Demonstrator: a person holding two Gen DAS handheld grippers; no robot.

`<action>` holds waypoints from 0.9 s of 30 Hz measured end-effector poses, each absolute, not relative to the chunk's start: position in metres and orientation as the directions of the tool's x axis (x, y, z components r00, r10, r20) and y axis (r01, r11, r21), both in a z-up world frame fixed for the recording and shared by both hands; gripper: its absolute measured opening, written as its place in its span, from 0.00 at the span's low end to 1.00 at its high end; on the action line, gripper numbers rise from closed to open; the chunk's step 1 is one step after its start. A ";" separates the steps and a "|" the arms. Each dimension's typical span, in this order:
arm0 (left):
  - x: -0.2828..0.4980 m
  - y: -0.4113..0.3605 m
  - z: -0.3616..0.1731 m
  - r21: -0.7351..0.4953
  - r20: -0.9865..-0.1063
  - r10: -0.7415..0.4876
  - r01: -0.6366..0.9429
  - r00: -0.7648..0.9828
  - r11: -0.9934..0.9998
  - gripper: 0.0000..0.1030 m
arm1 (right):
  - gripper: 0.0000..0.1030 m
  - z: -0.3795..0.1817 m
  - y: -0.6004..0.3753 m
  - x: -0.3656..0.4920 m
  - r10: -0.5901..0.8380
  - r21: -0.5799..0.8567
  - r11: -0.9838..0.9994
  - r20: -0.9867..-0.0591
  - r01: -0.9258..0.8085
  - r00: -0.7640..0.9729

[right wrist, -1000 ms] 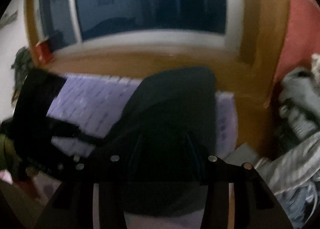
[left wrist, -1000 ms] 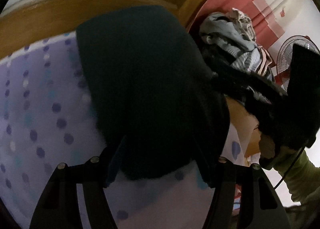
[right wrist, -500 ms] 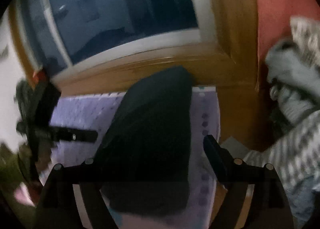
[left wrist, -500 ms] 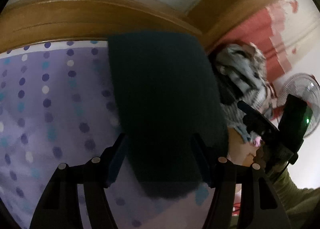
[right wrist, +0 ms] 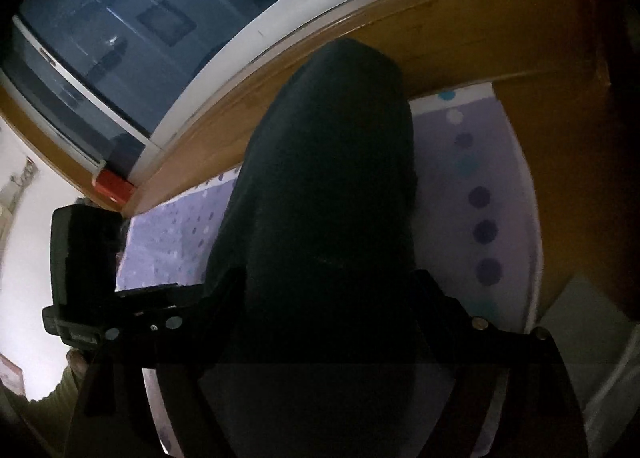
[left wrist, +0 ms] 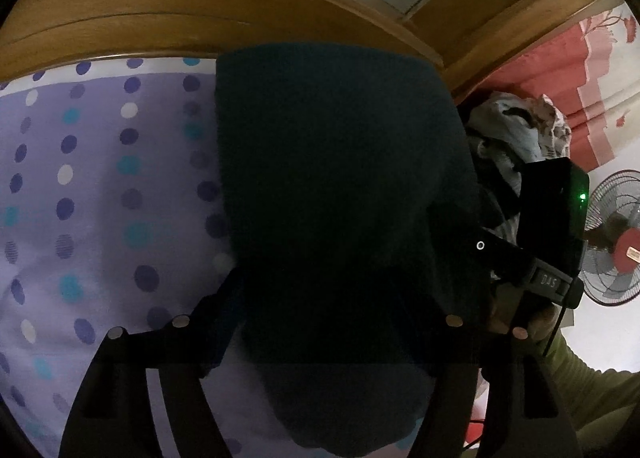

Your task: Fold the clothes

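Note:
A dark folded garment (left wrist: 328,162) lies lengthwise on the purple polka-dot sheet (left wrist: 100,178), its far end against the wooden headboard (left wrist: 160,18). My left gripper (left wrist: 336,306) straddles its near end. Its jaws are opening, the cloth is between them, and no pad visibly presses on it. In the right wrist view the same garment (right wrist: 332,178) fills the middle. My right gripper (right wrist: 328,290) stands over it with jaws opening wide, its fingers on either side of the cloth. The garment's near edge is hidden in shadow under both grippers.
A heap of grey and striped clothes (left wrist: 508,130) sits right of the garment, with a red curtain (left wrist: 560,78) and a standing fan (left wrist: 616,250) beyond. A dark window (right wrist: 160,18) is above the headboard. The sheet (right wrist: 480,198) ends near a wooden post on the right.
Both grippers have sunk closer to the garment and rolled. The right jaws have spread from a narrow hold to wide apart. The garment now lies on the sheet.

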State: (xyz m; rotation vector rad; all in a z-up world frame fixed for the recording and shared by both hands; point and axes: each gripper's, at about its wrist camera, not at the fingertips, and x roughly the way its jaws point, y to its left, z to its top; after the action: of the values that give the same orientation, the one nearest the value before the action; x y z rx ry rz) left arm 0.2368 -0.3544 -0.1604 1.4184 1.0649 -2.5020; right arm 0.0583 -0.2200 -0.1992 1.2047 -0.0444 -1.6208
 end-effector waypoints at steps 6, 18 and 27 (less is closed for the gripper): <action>0.235 -0.348 -0.160 -0.503 -0.795 0.216 0.416 -0.567 -0.758 0.73 | 0.86 -0.200 -0.226 0.059 -0.744 0.551 -0.403 -0.663 0.730 0.089; 0.233 -0.341 -0.162 -0.505 -0.787 0.190 0.436 -0.588 -0.745 0.76 | 0.88 -0.199 -0.226 0.065 -0.747 0.528 -0.392 -0.661 0.753 0.074; 0.234 -0.338 -0.163 -0.513 -0.760 0.183 0.402 -0.624 -0.758 0.72 | 0.71 -0.197 -0.224 0.069 -0.748 0.505 -0.409 -0.663 0.760 0.038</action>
State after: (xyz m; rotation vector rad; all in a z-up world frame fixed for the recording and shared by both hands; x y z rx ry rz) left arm 0.2336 -0.3375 -0.1633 1.2928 1.0295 -2.5156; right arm 0.0691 -0.2239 -0.1974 1.1216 0.0153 -1.6464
